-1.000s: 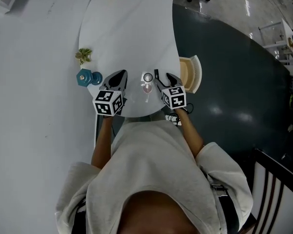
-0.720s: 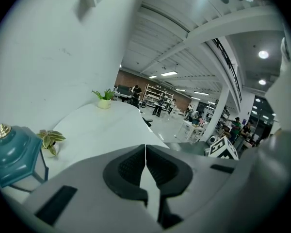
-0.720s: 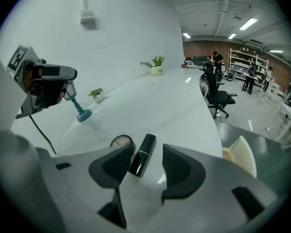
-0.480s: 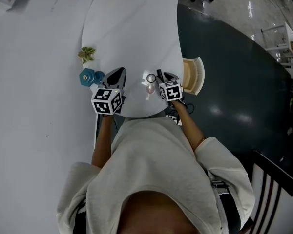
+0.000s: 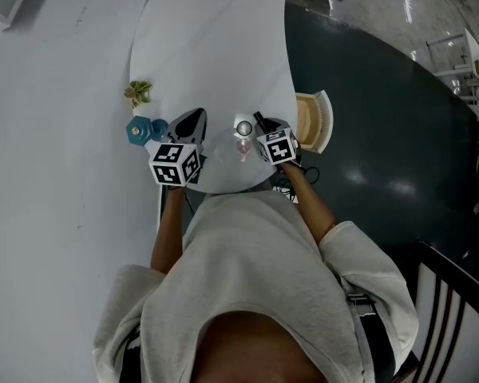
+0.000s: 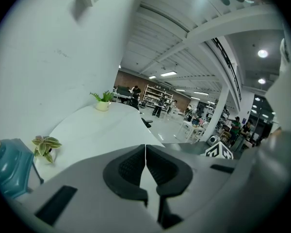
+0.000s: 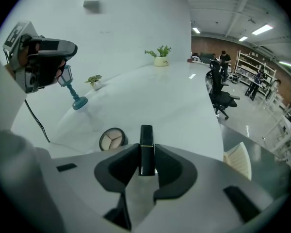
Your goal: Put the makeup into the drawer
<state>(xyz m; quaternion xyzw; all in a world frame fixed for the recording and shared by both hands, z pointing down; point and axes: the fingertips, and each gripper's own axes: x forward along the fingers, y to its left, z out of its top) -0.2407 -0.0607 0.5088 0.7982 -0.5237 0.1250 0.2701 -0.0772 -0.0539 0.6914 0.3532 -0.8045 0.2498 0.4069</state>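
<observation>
A black lipstick tube (image 7: 146,136) stands upright between the pads of my right gripper (image 7: 146,154), whose jaws are closing and touch the tube on both sides. A round compact (image 7: 112,139) lies on the white table just left of it, the same compact (image 5: 243,128) showing in the head view beside the right gripper (image 5: 260,128). A light wooden drawer (image 5: 311,122) sits open at the table's right edge. My left gripper (image 6: 145,154) is shut with nothing in it and hovers left of the compact (image 5: 193,123).
A blue stand (image 5: 140,129) and a small leafy plant (image 5: 137,92) sit at the left near the wall. A potted plant (image 7: 160,56) stands at the table's far end. The table edge (image 5: 291,70) curves along the right, dark floor beyond. A black chair (image 7: 222,98) stands past it.
My right gripper has sunk toward the table and its jaws have narrowed around the lipstick tube. The left gripper has stayed where it was.
</observation>
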